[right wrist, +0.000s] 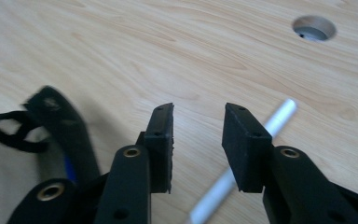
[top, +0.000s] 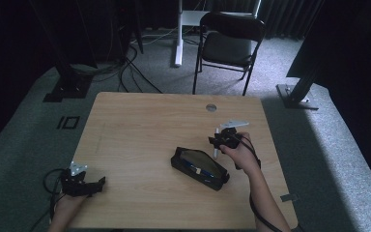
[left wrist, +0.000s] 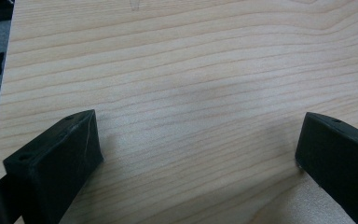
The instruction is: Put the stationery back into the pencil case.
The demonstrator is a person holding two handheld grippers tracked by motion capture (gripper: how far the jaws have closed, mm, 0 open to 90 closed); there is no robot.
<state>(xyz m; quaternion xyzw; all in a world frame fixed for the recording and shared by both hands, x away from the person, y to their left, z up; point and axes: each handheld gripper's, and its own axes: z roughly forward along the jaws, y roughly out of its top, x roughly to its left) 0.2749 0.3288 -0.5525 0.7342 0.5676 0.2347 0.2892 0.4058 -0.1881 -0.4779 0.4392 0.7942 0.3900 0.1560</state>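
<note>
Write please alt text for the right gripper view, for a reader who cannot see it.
The right gripper hangs over a wooden table with its two black jaws slightly apart and nothing between them. A white pen lies on the table beneath the right-hand jaw, an open black pouch sits at the left, and a round hole is at top right.

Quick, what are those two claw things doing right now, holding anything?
Left gripper: open, holding nothing, over bare table.
Right gripper: open, holding nothing; white pen lies on the table past its jaws.
</note>
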